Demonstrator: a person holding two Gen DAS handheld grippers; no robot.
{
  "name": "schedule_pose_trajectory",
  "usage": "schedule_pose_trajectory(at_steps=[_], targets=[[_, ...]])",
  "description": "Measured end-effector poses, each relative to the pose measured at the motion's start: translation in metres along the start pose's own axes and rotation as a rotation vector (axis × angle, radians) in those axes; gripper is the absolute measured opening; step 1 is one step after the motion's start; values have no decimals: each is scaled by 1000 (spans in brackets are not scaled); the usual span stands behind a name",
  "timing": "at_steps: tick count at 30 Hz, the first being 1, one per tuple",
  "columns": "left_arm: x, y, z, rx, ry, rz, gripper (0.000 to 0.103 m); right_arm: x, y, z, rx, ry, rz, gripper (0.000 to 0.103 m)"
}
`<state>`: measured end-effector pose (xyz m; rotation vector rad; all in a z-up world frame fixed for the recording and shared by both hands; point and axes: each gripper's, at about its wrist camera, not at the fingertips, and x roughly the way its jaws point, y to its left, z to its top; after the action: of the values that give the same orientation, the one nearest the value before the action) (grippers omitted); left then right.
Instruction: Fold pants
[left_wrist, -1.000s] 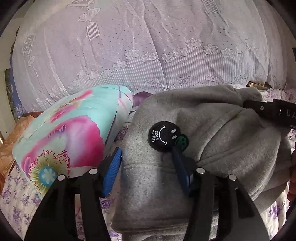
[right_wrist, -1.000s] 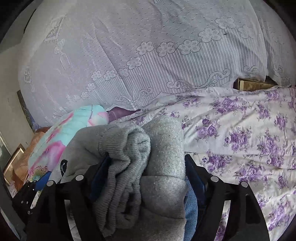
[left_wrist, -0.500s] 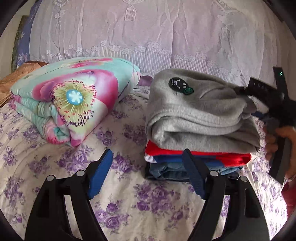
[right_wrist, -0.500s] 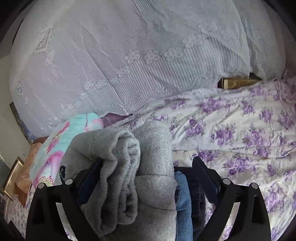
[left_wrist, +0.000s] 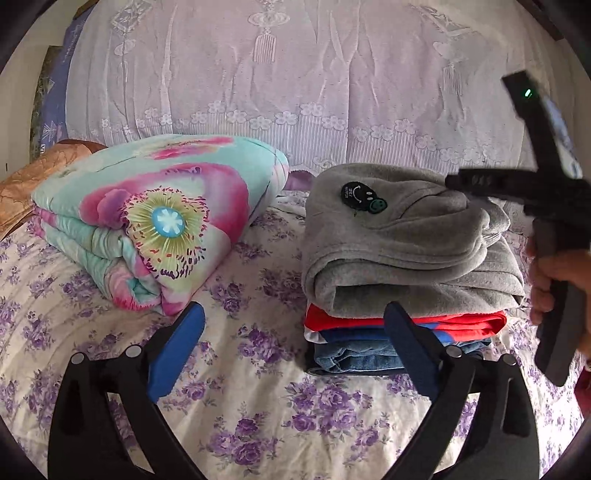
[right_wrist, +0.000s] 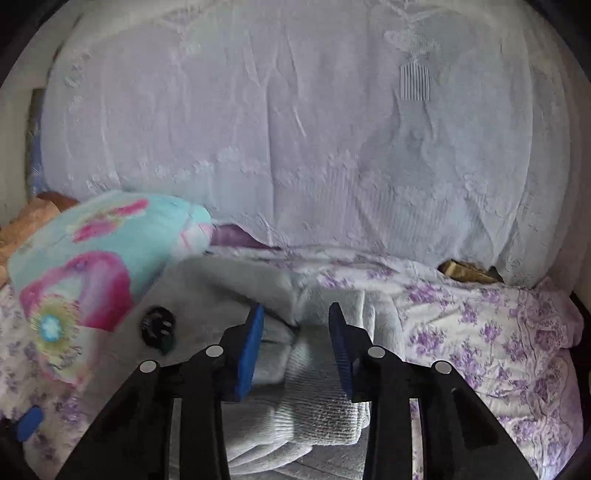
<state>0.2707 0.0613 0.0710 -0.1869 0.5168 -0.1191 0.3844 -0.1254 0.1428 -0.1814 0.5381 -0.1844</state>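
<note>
The folded grey pants (left_wrist: 406, 243), with a black smiley patch, lie on top of a stack of folded clothes (left_wrist: 402, 332) on the bed. My left gripper (left_wrist: 291, 325) is open and empty, in front of the stack and clear of it. My right gripper (right_wrist: 295, 321) hovers over the right end of the grey pants (right_wrist: 317, 398); its jaws stand partly apart and the cloth lies below them, not pinched. In the left wrist view the right gripper's body (left_wrist: 546, 206) and the hand holding it show at the right edge.
A folded floral quilt (left_wrist: 155, 221) lies left of the stack. The floral bedsheet (left_wrist: 258, 424) covers the bed. A lace-covered headboard or pillow bank (left_wrist: 295, 92) rises behind. A brown object (right_wrist: 465, 271) sits at the back right.
My left gripper pulled back from the grey pants and now looks at the whole stack from the front. My right gripper let go of the pants, lifted, and its jaws narrowed.
</note>
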Motion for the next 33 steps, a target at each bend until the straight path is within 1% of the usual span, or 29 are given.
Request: schedule_pose_trajectory(at_steps=[2, 3, 5, 7, 9, 10, 11, 12, 13, 14, 15, 16, 18, 19, 20, 21, 22, 23, 24, 25, 27, 29, 30, 32, 33], targets=[[4, 1, -1, 1, 19, 1, 95, 13, 3, -14, -41, -34, -77, 42], [7, 2, -1, 1, 29, -2, 95, 13, 3, -17, -35, -52, -91, 42], [9, 3, 0, -6, 39, -12, 95, 9, 3, -13, -18, -36, -76, 42], [7, 7, 1, -22, 35, -13, 95, -3, 5, -6, -38, -33, -61, 42], [5, 12, 4, -44, 30, -18, 95, -29, 2, -5, -22, -108, -18, 44], [3, 15, 5, -60, 28, -22, 96, -44, -1, -7, -2, -160, -19, 51], [2, 18, 6, -80, 27, -29, 96, -53, -4, -11, 7, -198, -32, 54], [1, 22, 7, -102, 29, -41, 96, -54, -4, -17, 0, -197, -61, 57], [1, 26, 8, -124, 34, -55, 96, -42, -4, -24, -33, -118, -84, 57], [1, 29, 9, -145, 40, -69, 96, -26, -6, -33, -49, -36, -60, 59], [1, 32, 9, -165, 45, -81, 96, -16, -12, -40, -22, -2, -26, 62], [1, 33, 9, -178, 48, -88, 96, -15, -20, -42, 25, 0, -17, 66], [0, 33, 10, -174, 51, -85, 96, -15, -29, -36, 88, 40, 23, 67], [-1, 32, 10, -165, 50, -79, 96, -18, -30, -33, 94, 51, 40, 67], [-2, 30, 10, -154, 47, -70, 96, -25, -29, -32, 87, 36, 51, 67], [-5, 27, 10, -140, 43, -60, 96, -37, -28, -33, 75, -1, 51, 68], [-7, 25, 10, -126, 39, -50, 96, -50, -28, -37, 67, -44, 42, 73], [-11, 22, 10, -113, 34, -45, 96, -67, -30, -45, 73, -88, 23, 76], [-15, 19, 10, -104, 27, -45, 96, -82, -32, -54, 88, -130, 12, 81], [-20, 16, 10, -100, 19, -50, 96, -98, -38, -65, 114, -167, 15, 87], [-32, 9, 9, -96, 6, -75, 97, -124, -55, -98, 207, -212, 32, 92], [-47, 0, 5, -84, -3, -104, 98, -142, -72, -134, 300, -217, 48, 92], [-55, -5, 2, -72, -10, -109, 98, -149, -78, -150, 339, -211, 39, 92], [-71, -14, -7, -32, -26, -96, 98, -163, -88, -182, 407, -210, 24, 93], [-79, -20, -12, -5, -36, -81, 98, -170, -90, -198, 434, -214, 20, 94]])
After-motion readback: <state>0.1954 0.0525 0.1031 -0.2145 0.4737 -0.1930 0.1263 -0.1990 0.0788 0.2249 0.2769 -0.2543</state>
